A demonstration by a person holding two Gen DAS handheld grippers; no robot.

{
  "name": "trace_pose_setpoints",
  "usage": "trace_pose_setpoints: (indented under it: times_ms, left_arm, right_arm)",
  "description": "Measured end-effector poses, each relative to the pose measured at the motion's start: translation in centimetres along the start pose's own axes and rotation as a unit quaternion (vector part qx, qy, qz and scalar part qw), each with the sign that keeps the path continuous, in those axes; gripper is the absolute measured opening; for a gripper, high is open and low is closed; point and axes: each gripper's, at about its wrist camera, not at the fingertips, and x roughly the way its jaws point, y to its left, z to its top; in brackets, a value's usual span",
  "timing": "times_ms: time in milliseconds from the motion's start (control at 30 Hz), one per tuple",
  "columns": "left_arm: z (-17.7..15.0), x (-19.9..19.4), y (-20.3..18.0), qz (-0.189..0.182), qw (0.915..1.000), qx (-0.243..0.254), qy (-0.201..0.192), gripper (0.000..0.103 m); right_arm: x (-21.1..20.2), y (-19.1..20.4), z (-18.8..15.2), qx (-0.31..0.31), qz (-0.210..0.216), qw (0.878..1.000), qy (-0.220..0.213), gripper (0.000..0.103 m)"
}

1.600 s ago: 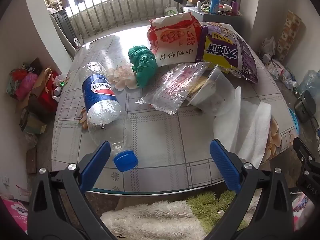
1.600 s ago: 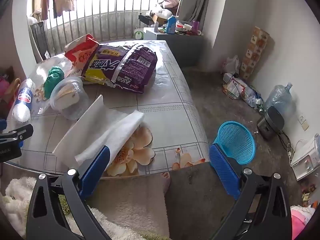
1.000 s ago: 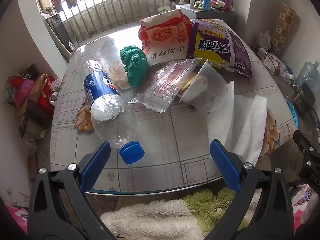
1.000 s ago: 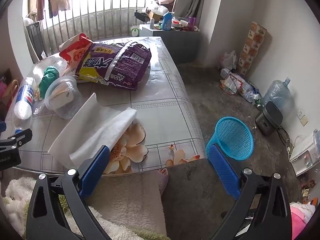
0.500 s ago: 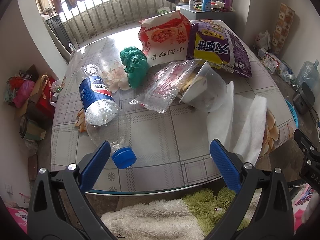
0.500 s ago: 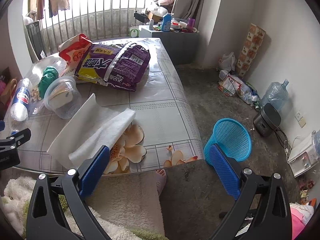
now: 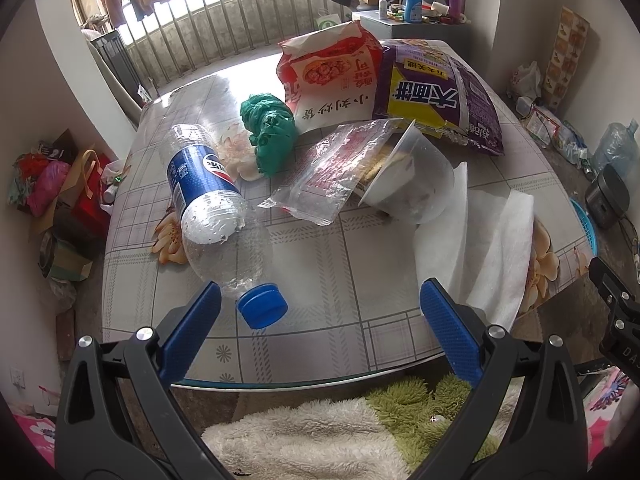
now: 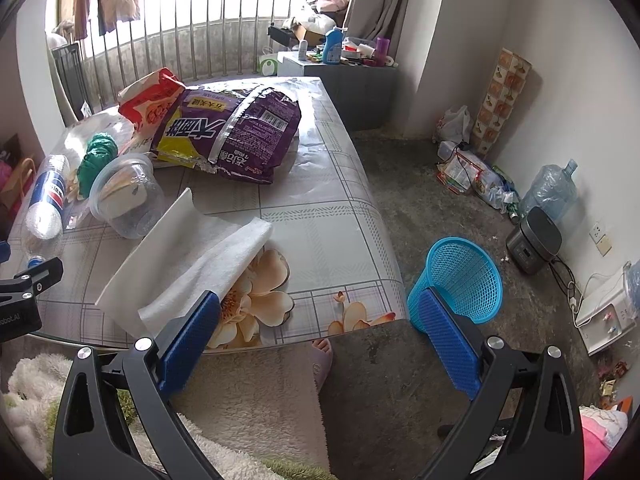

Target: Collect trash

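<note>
Trash lies across the table [image 7: 320, 272]: a clear Pepsi bottle [image 7: 208, 204] with a blue cap [image 7: 262, 305], a crumpled green bag [image 7: 269, 138], a clear plastic wrapper [image 7: 332, 172], a tipped plastic cup [image 7: 412, 184], white paper sheets [image 7: 492, 236], a red-and-white bag [image 7: 332, 76] and a purple bag [image 7: 436, 96]. My left gripper [image 7: 320, 308] hangs open over the near table edge, its left finger beside the bottle cap. My right gripper [image 8: 320, 320] is open above the table corner, with the white paper [image 8: 188, 256] by its left finger and a blue mesh basket [image 8: 460, 276] on the floor by its right finger.
A fluffy white and green rug [image 7: 320, 432] lies below the near table edge. A slippered foot [image 8: 322, 354] shows under the table. Bags and boxes [image 7: 56, 192] crowd the floor at left. A water jug [image 8: 552, 188] and a cooker [image 8: 534, 244] stand by the right wall.
The left wrist view has shifted slightly back and forth; the bottle cap now sits a little nearer my left finger. The right gripper drifted a bit forward over the table corner. Both stayed open.
</note>
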Motion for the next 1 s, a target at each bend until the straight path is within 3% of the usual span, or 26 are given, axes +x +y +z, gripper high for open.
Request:
trace_pose_setpoints:
  times_ms: [1000]
  left_arm:
    - [0.02,-0.02,0.59,0.002,1.0,0.0,-0.001,0.096]
  right_arm:
    - [-0.38,-0.27,-0.05,0.013,0.005,1.0,-0.01,0.097]
